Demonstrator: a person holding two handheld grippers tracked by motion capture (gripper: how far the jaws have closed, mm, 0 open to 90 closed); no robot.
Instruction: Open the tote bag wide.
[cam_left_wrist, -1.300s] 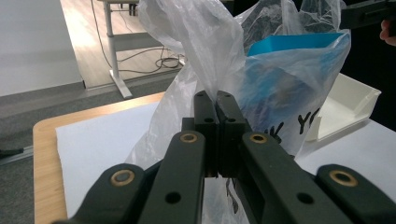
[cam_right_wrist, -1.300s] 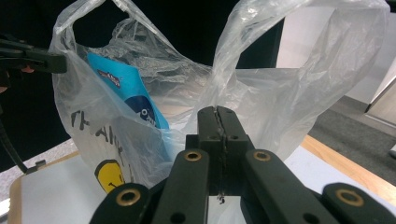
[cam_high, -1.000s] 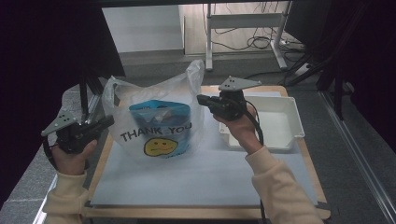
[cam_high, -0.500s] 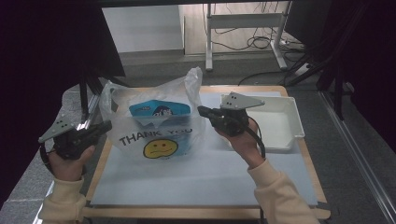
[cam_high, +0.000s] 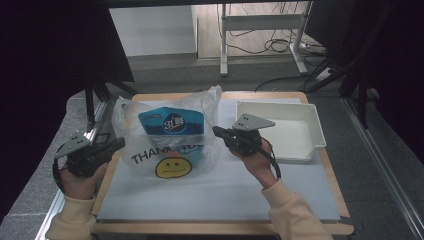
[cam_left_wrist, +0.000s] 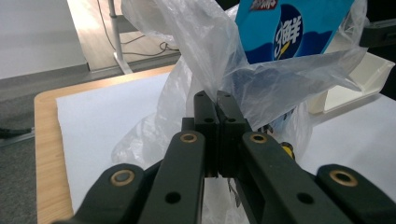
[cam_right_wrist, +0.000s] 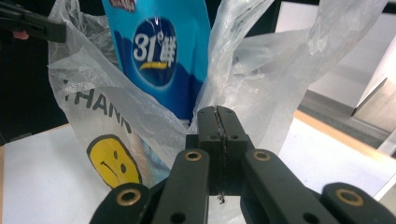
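Both hand-held grippers (cam_high: 119, 144) (cam_high: 216, 131) clamped shut

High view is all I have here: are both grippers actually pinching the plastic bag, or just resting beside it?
Observer: The left gripper has its jaws pressed together, with film of the plastic bag caught at their tips.
Operator: And the right one?
Observer: The right gripper is shut too; a thin line of film shows between its pads.
Operator: Anything on the contents?
Observer: The blue packet inside carries red lettering at its top edge, above the 31.
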